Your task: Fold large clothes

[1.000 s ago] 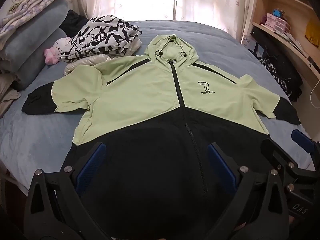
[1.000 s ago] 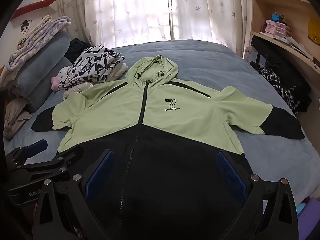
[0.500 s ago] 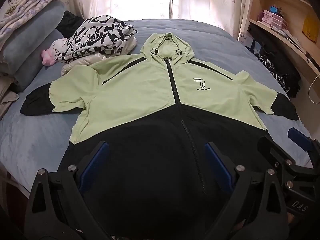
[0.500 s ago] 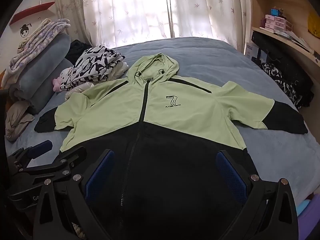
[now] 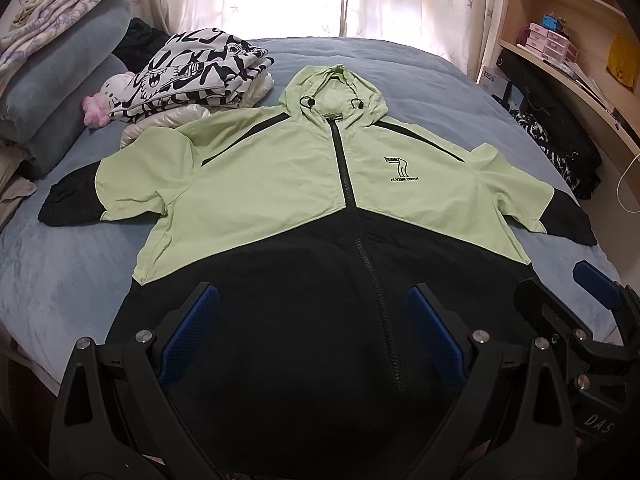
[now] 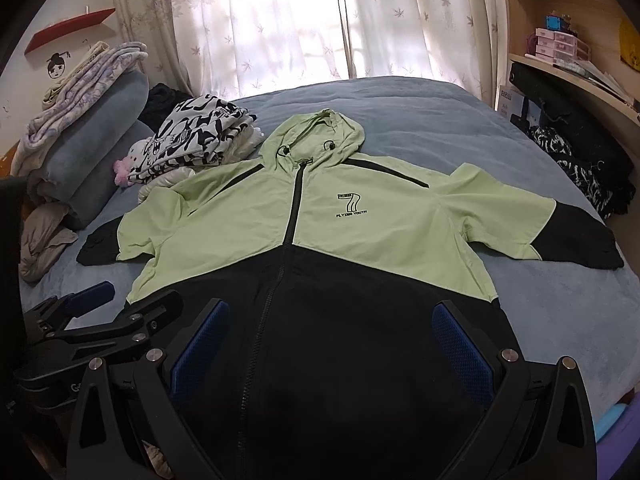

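Note:
A light green and black hooded zip jacket (image 5: 280, 184) lies flat, front up, on the blue bed (image 5: 60, 256), hood away from me and sleeves spread to both sides; it also shows in the right wrist view (image 6: 352, 220). My left gripper (image 5: 312, 312) is open and empty above the jacket's black hem, left of the zip. My right gripper (image 6: 332, 320) is open and empty above the hem, right of the zip. Each gripper shows in the other's view, the right one (image 5: 568, 292) and the left one (image 6: 120, 304), apart from each other.
A folded black-and-white patterned garment (image 5: 192, 72) and a pink plush toy (image 5: 104, 100) lie at the back left. Rolled blue-grey bedding (image 5: 56, 92) is stacked at the left. Wooden shelves (image 5: 568, 52) and dark clothes (image 5: 556, 140) stand at the right. Curtains (image 6: 300, 20) hang behind.
Both grippers have drifted slightly back and up; the jacket sits a little lower and nearer in the right wrist view. Both stay open. The jacket has not moved.

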A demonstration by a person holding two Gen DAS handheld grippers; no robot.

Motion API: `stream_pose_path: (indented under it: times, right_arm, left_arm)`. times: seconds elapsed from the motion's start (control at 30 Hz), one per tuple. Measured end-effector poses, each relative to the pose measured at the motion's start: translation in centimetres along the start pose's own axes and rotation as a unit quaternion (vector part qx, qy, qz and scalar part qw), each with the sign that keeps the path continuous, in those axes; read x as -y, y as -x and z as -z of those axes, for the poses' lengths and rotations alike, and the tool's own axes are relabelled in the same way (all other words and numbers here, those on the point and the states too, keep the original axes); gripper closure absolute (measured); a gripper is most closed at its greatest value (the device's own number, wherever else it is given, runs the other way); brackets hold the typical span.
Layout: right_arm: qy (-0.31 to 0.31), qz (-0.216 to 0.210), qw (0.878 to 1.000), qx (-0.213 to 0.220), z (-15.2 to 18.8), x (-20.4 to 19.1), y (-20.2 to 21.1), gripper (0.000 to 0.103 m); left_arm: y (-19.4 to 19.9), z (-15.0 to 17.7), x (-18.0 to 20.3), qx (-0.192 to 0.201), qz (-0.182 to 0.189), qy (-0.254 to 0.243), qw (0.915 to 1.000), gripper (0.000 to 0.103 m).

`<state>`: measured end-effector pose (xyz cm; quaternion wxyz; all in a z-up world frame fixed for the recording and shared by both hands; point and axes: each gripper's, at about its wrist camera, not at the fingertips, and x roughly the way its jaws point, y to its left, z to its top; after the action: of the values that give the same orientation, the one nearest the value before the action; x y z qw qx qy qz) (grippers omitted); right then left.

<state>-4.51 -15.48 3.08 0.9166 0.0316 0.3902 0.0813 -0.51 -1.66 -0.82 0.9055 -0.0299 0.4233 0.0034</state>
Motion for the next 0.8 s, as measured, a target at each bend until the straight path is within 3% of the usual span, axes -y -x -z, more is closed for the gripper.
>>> stream_pose_path:
  times: [0.3, 0.8]
  right_arm:
    - [-0.012, -0.02, 1.0, -0.011, 0.17, 0.47, -0.48, 0.0]
    - [-0.006, -0.012, 1.0, -0.003, -0.3, 0.6, -0.54, 0.0]
  left_arm:
    - [0.05, -0.2, 0.05, 0.0, 0.0, 0.003, 1.0, 0.008]
    - [-0.42, -0.67, 0.55, -0.006, -0.013, -0.005, 0.9999, 0.008]
